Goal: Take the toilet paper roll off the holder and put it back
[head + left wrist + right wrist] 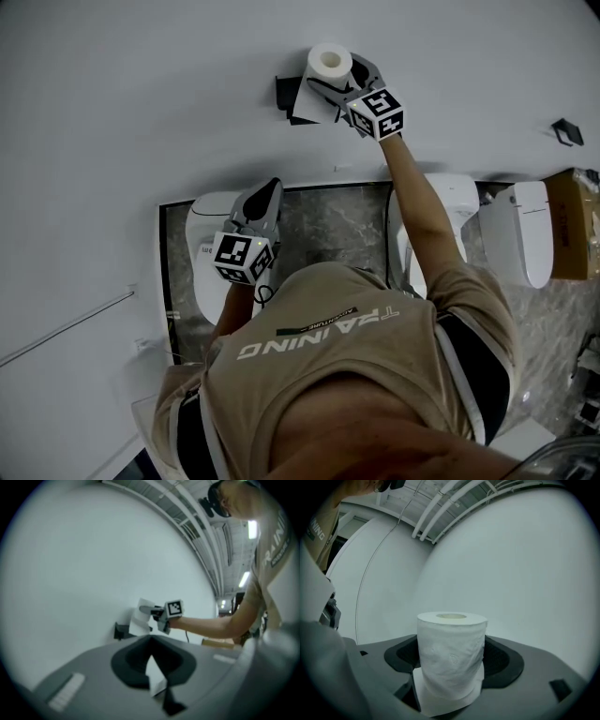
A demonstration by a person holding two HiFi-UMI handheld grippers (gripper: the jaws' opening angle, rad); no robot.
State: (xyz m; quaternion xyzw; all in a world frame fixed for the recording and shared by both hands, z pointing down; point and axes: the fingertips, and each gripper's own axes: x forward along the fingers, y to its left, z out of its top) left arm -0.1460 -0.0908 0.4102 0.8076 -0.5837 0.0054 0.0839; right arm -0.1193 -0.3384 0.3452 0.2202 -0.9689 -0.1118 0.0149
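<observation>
The white toilet paper roll (329, 62) is off the black wall holder (286, 92) and sits just right of it, core end showing. My right gripper (328, 84) is shut on the roll, and a loose sheet hangs under it. In the right gripper view the roll (451, 656) stands upright between the dark pads (501, 660), close to the white wall. My left gripper (266, 195) hangs lower over a toilet, jaws together, with nothing in them. The left gripper view looks past its closed jaws (151, 641) to the roll (141, 615) and the holder (122, 631).
Below the white wall runs a dark marble floor (328, 225) with white toilets (208, 225), (455, 197), (525, 234). A cardboard box (572, 225) stands at the right. A small black hook (566, 131) and a thin metal rail (66, 328) are on the wall.
</observation>
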